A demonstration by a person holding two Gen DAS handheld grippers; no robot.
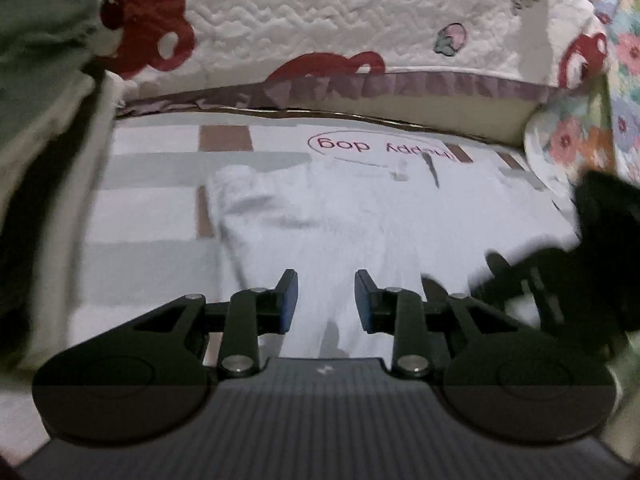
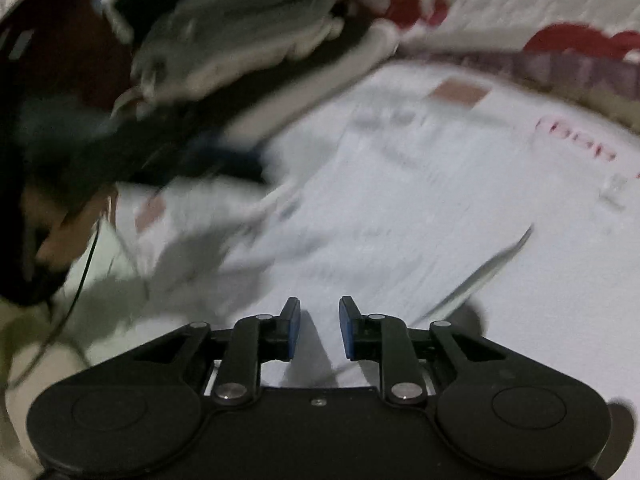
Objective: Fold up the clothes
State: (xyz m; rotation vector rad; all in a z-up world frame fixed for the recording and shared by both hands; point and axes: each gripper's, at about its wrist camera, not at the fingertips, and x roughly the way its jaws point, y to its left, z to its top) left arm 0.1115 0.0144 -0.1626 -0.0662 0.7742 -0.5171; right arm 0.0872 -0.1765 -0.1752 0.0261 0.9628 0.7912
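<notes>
The white garment [image 1: 360, 216] lay flat on the bed [image 1: 152, 208], seemingly between folds; next you would need to pinch an edge. It sat just ahead of and beneath your left hand-held gripper [image 1: 326, 296], jaws apart and empty. Your right hand-held gripper [image 2: 319, 326], likewise parted, held nothing above the cloth.
</notes>
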